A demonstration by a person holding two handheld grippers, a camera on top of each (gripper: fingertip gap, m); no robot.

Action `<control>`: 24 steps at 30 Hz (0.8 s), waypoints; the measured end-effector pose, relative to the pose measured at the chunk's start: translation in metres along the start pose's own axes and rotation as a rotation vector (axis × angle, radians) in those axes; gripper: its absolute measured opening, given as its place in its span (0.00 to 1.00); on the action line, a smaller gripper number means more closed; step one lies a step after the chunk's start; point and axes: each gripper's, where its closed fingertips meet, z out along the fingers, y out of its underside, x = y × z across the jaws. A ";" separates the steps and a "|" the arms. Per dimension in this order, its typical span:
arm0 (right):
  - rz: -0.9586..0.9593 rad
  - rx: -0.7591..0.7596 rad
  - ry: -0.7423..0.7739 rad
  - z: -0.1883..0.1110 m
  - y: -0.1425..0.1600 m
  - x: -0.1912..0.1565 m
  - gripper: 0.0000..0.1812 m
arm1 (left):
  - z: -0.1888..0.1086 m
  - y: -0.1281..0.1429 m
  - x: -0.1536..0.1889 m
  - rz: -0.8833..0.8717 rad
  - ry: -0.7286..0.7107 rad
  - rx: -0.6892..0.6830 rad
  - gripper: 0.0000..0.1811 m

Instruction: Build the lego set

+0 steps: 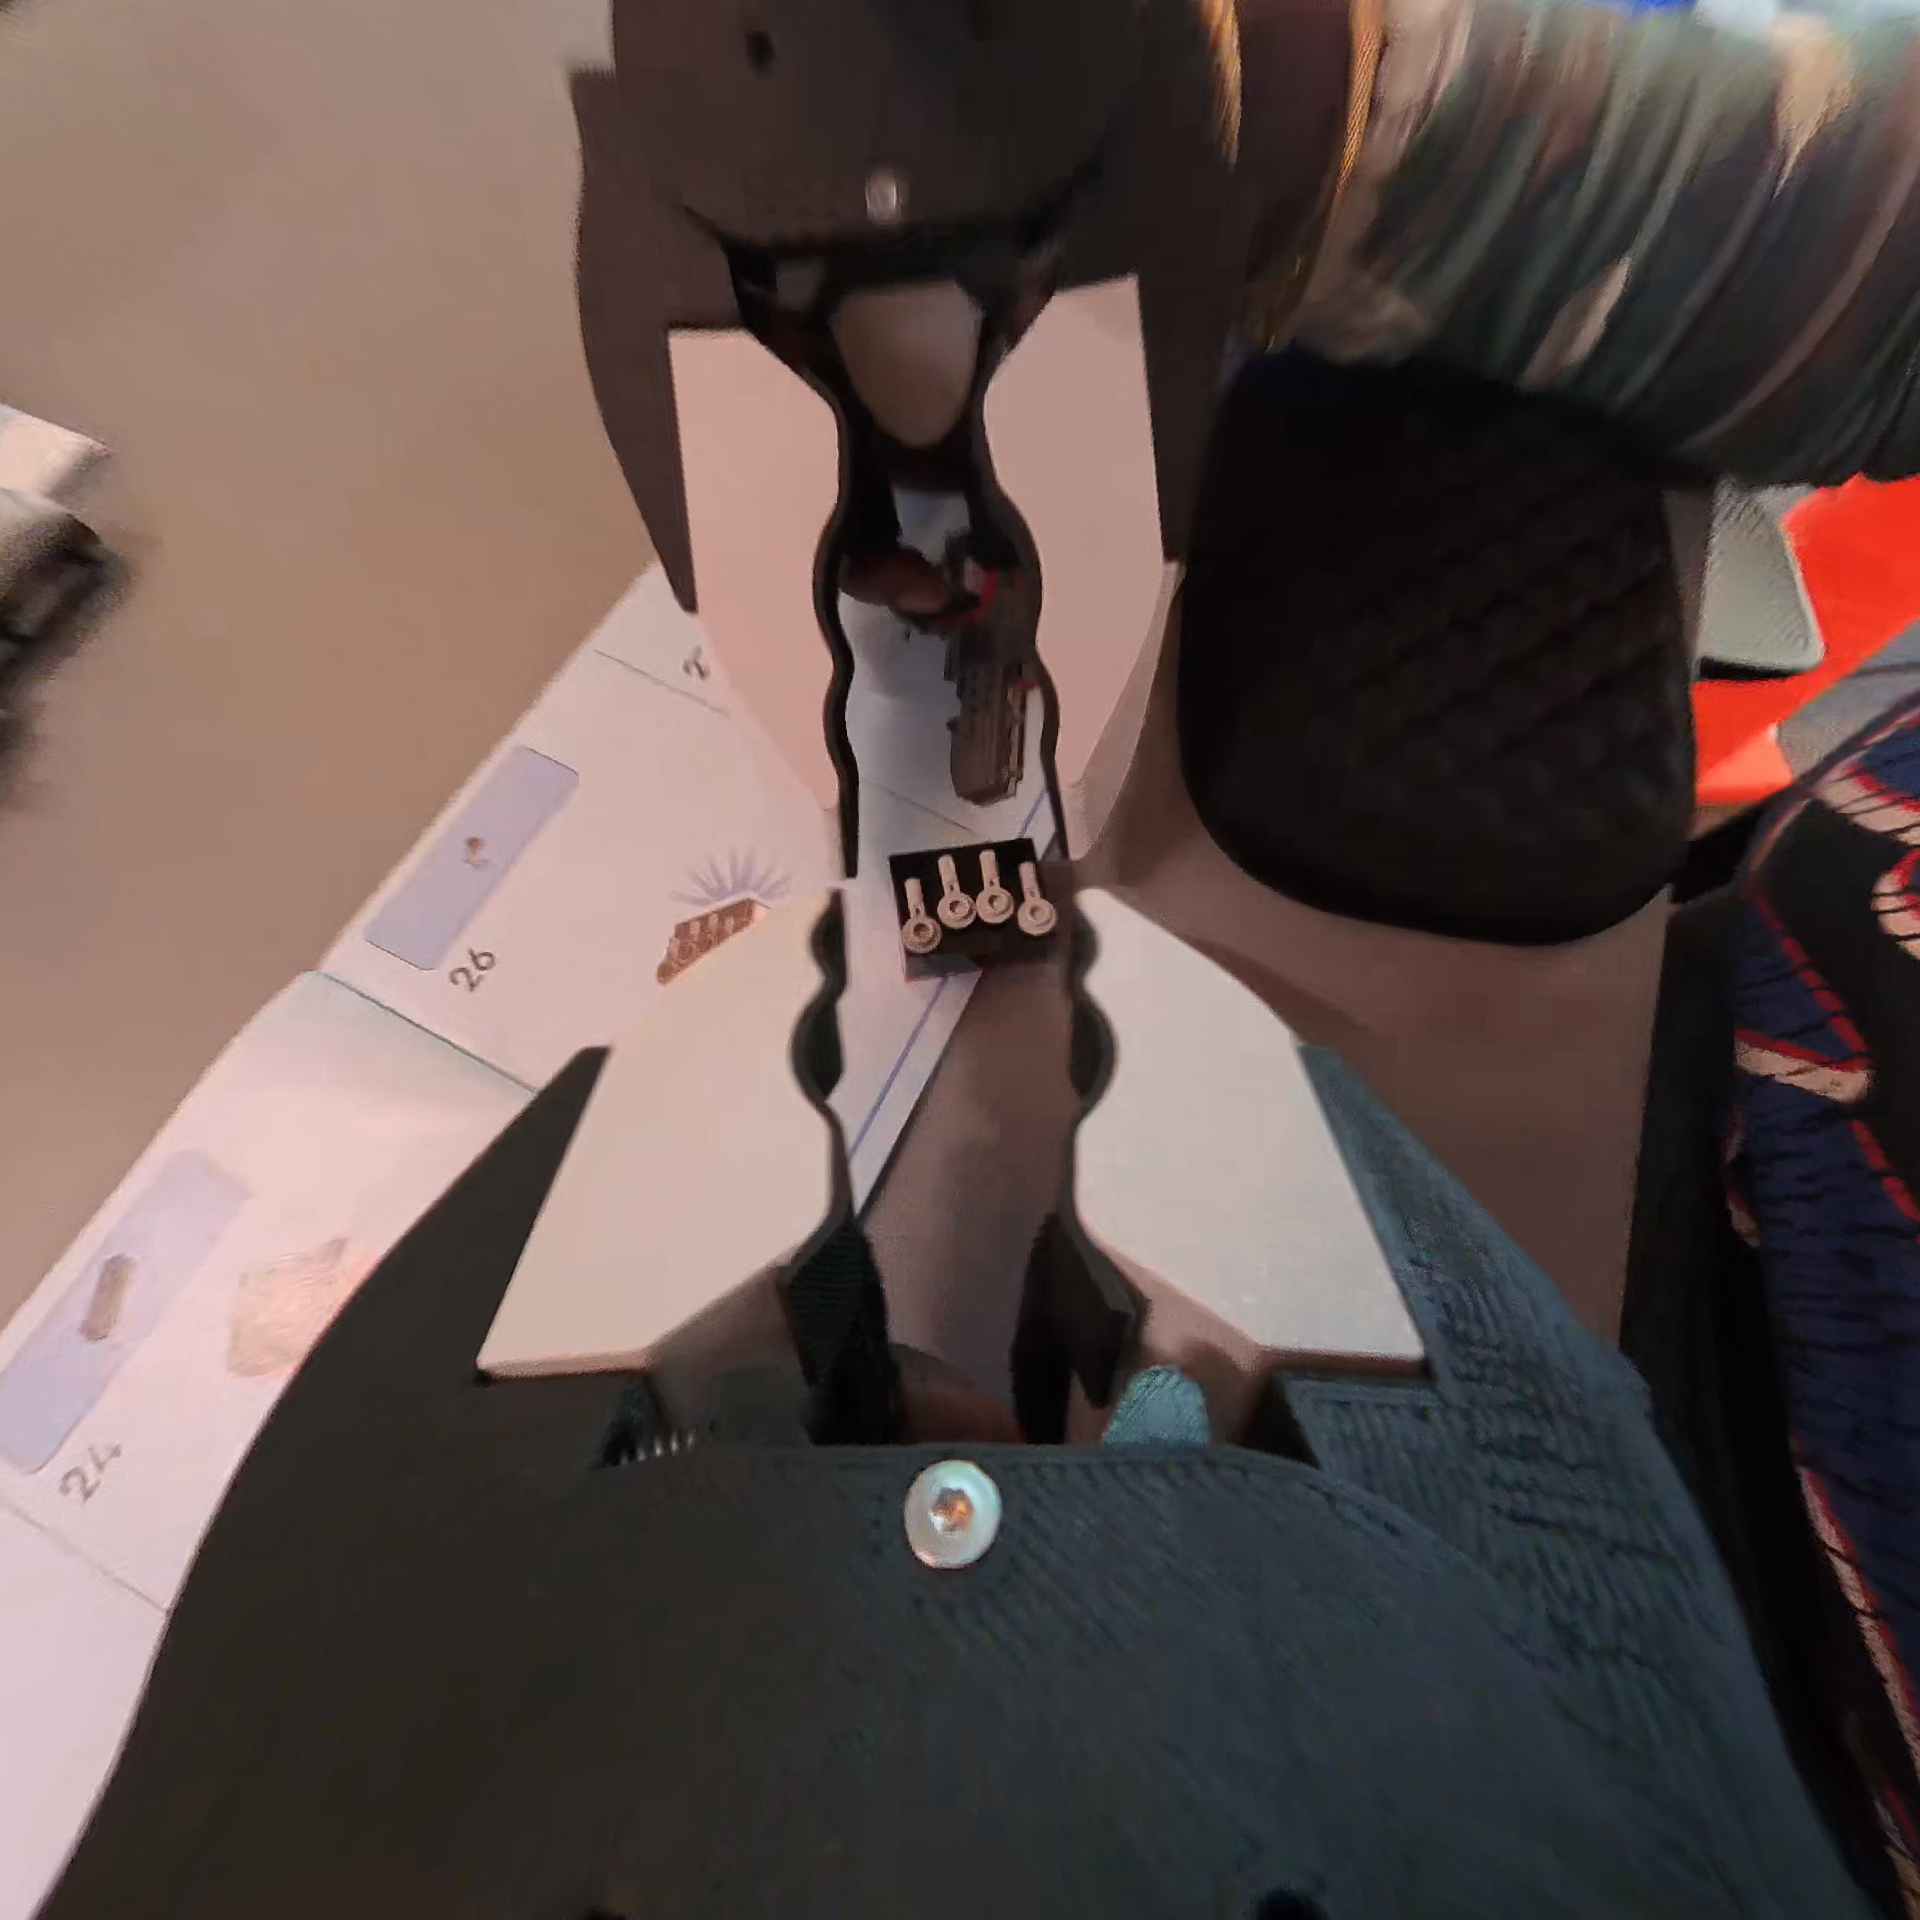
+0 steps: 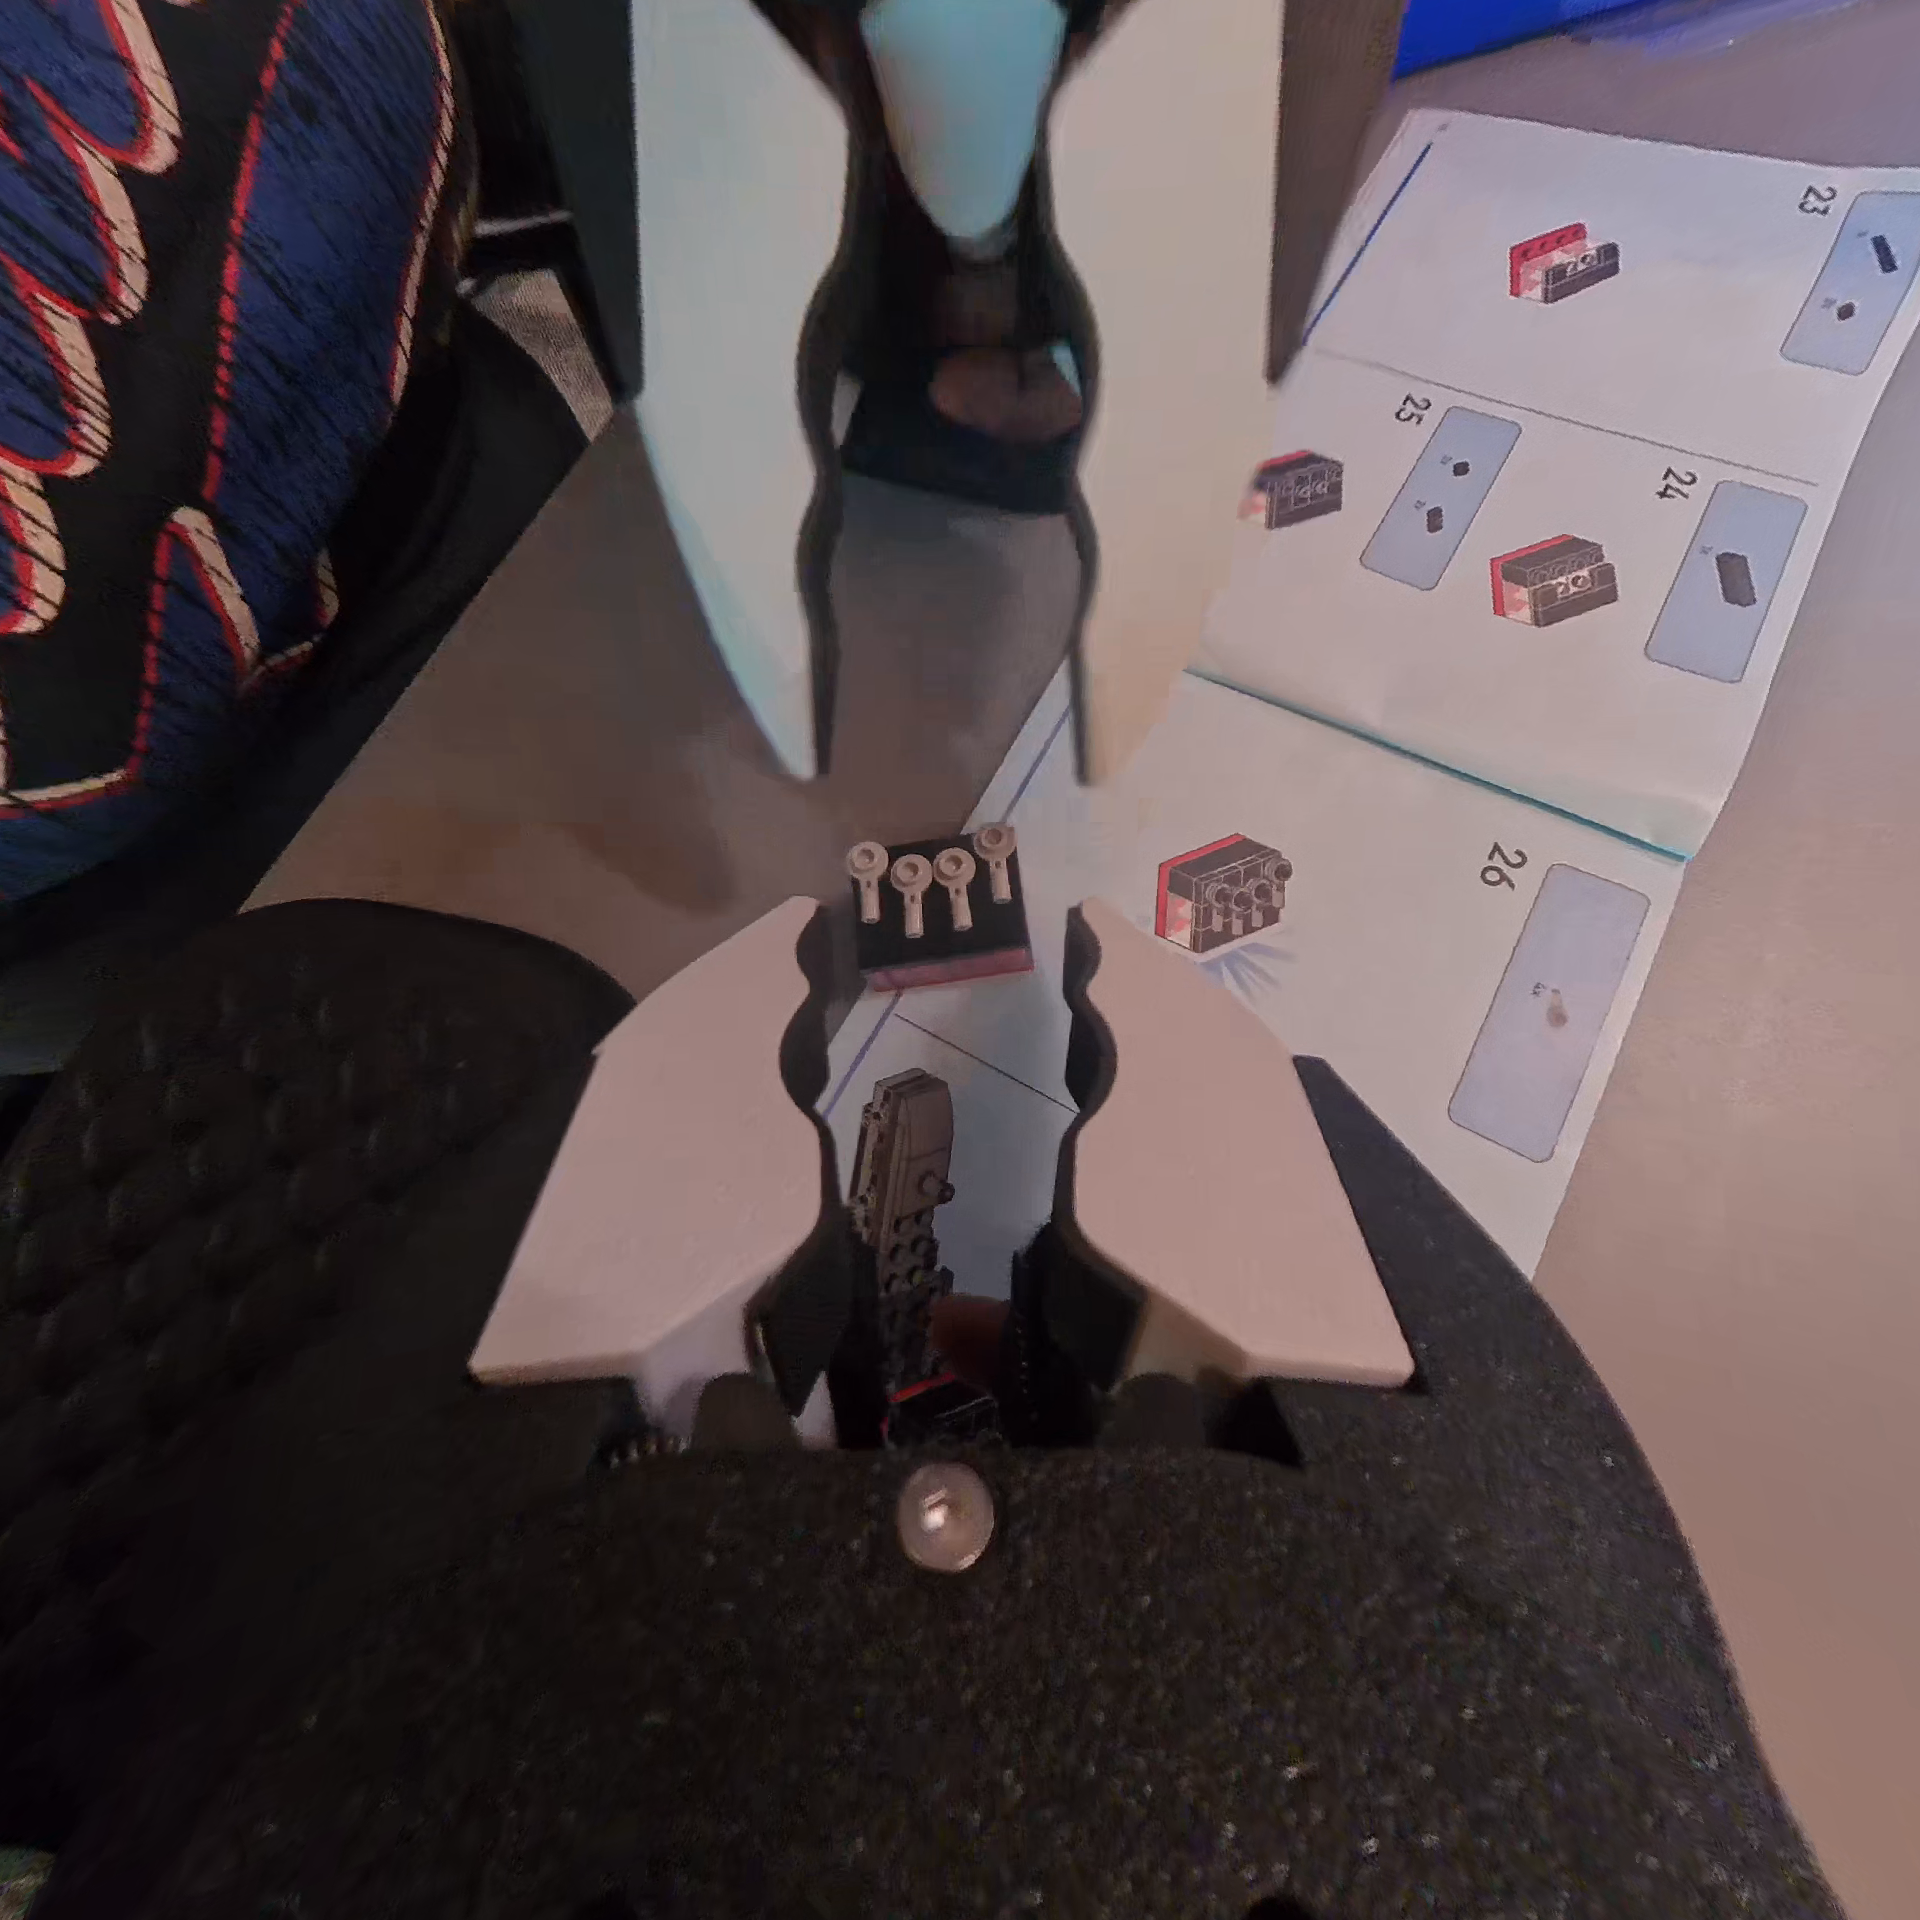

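Note:
A small black lego block [image 1: 977, 935] with a red bottom layer and four grey pins on top lies at the edge of the open instruction booklet [image 1: 582, 914]. My left gripper [image 1: 956, 904] is open, its tips on either side of the block. My right gripper [image 2: 945, 914] is open and faces it from the other side, its tips also beside the block [image 2: 940, 935]. A long dark grey lego assembly [image 2: 904, 1174] lies on the booklet between the right gripper's fingers; it also shows in the left wrist view [image 1: 987, 717]. I cannot tell whether it is touched.
The booklet [image 2: 1455, 727] lies on a tan table [image 2: 1766, 1403]. A black quilted cushion [image 1: 1434, 644] lies beside the grippers. A person's patterned blue, red and black clothing [image 2: 156, 416] is close by. An orange object [image 1: 1849, 582] is farther off. Both grippers' tips are close together, under 4 cm apart.

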 end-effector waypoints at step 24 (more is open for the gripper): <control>-0.051 -0.035 0.003 0.011 0.006 -0.002 0.19 | 0.011 0.008 0.020 0.082 0.013 -0.048 0.00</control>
